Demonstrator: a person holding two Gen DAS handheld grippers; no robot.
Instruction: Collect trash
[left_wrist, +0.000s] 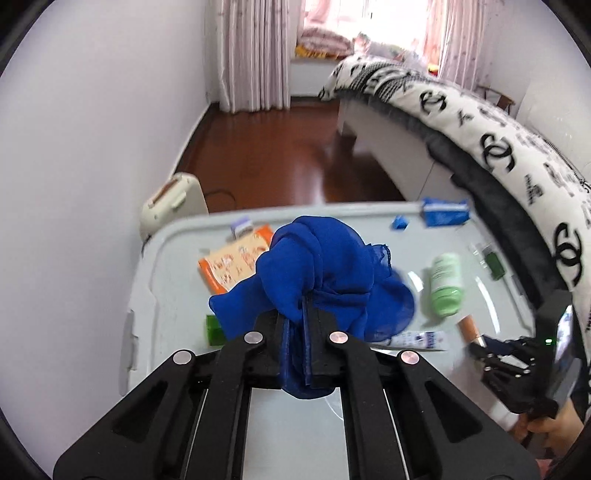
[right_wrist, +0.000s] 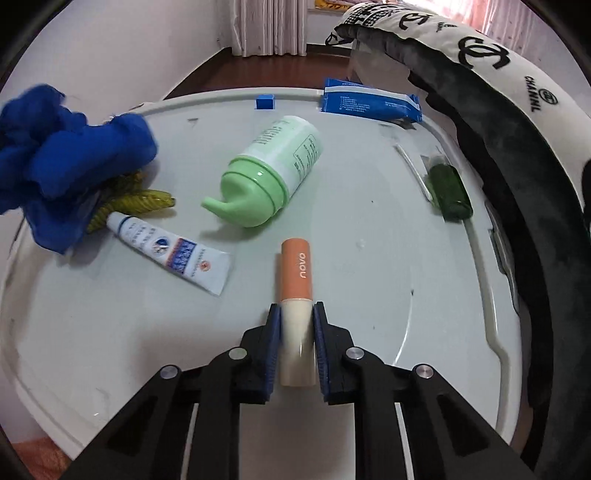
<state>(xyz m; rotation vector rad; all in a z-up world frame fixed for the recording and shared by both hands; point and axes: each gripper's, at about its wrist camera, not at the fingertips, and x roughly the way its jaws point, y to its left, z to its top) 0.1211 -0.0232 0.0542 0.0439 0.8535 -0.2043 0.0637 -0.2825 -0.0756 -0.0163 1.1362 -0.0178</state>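
Your right gripper (right_wrist: 297, 325) is clamped on the cream end of an orange and cream stick (right_wrist: 296, 291); the orange half reads "novo" along its length. Its long axis runs straight ahead of the jaws, orange end pointing away, lying on the pale lid (right_wrist: 351, 266). Your left gripper (left_wrist: 306, 314) is closed tight on a bunched blue cloth (left_wrist: 321, 266), which bulges ahead of the jaws and hides the lid behind it.

Ahead of the right jaws and slightly left, a green bottle (right_wrist: 271, 177) lies on its side, spout towards you; its label print is too small to read. To their left, a white tube (right_wrist: 173, 254) carries blue and red print you cannot make out. The blue packet (right_wrist: 369, 103) far ahead is equally illegible. A yellow patterned thing (right_wrist: 136, 203) is mostly covered by the cloth.
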